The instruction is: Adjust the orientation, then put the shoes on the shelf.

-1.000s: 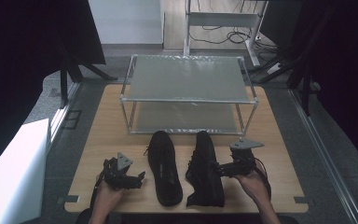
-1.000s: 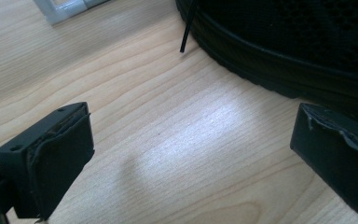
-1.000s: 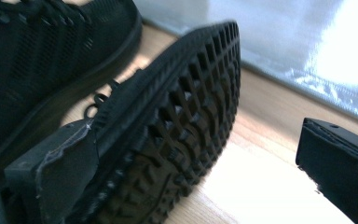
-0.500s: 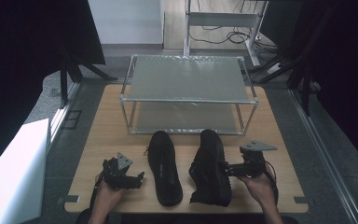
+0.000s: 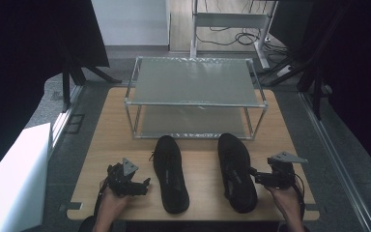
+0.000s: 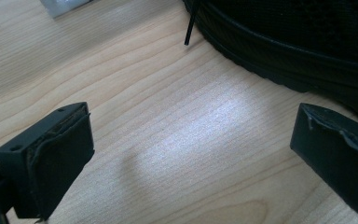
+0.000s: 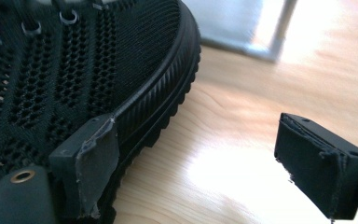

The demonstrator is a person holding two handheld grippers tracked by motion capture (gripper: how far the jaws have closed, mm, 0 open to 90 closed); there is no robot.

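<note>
While jaws closing, right gripper (image 5: 255, 177) level beside right shoe (image 5: 236, 171).

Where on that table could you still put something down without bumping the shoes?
Bare wood lies between the left shoe and the right shoe, and in the strips beside the rack along the table's left and right edges. The rack's top shelf is also bare. The front corners are crowded by the left gripper and right gripper.
</note>
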